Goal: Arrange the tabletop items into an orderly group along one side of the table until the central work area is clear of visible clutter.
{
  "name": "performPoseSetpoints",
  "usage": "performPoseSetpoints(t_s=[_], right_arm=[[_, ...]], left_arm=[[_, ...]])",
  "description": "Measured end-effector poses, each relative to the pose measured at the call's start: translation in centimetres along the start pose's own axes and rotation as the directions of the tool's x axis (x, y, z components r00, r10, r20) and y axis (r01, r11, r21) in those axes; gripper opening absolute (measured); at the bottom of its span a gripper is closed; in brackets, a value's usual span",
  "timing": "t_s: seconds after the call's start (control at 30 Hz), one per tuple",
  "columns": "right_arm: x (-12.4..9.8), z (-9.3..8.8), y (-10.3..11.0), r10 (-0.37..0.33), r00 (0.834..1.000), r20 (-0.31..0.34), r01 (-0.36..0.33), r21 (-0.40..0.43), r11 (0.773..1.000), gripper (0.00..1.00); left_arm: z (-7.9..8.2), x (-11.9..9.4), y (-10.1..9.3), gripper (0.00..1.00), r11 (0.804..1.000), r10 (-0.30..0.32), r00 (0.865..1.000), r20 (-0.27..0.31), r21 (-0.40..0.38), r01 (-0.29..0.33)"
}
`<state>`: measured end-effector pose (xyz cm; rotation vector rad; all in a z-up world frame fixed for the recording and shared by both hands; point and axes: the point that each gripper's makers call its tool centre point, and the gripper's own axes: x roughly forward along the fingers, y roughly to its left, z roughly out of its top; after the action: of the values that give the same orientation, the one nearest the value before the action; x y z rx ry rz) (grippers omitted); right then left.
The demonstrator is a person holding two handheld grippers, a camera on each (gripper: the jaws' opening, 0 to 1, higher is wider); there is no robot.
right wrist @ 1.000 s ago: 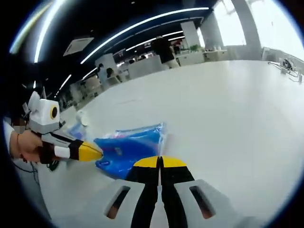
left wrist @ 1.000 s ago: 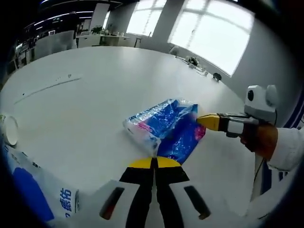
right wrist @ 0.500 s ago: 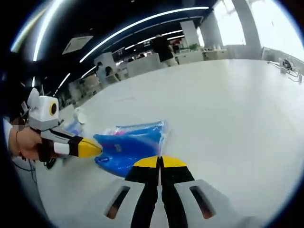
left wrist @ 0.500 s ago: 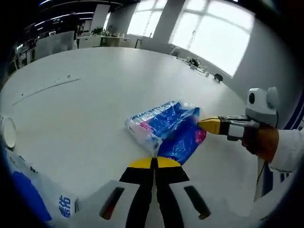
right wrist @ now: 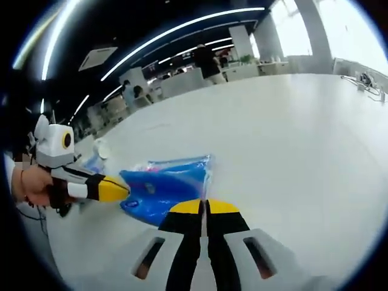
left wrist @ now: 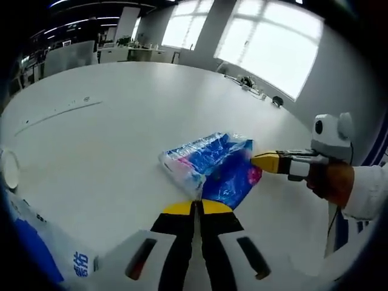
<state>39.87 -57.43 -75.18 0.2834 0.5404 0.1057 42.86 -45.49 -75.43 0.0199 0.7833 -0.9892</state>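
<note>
Both hand-held grippers shut | blue pack point(left wrist: 212, 167) seemingly unmoved since earlier

White tabletop point(left wrist: 121, 121): blue plastic tissue pack point(left wrist: 209, 167) at centre; second blue-white pack point(left wrist: 36, 254) at near edge.
</note>
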Motion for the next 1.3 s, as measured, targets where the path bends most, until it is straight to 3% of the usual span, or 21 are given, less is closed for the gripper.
performPoseSetpoints(t_s=[0.83,1.3], right_arm=[[-0.4,0.6,-0.3,-0.03,0.999,0.018,0.03,0.003,1.0,0.3],[-1.2,1.0,-0.4,-0.054,0.998,0.025,0.054,0.006,0.999,0.37]], left_arm=[[0.7,-0.5,-0.3,0.34,1.0,-0.015,0.999,0.033,-0.01,0.015],[1.6,-1.5,-0.6,0.51,1.0,-0.025,0.998,0.062,-0.005,0.025]])
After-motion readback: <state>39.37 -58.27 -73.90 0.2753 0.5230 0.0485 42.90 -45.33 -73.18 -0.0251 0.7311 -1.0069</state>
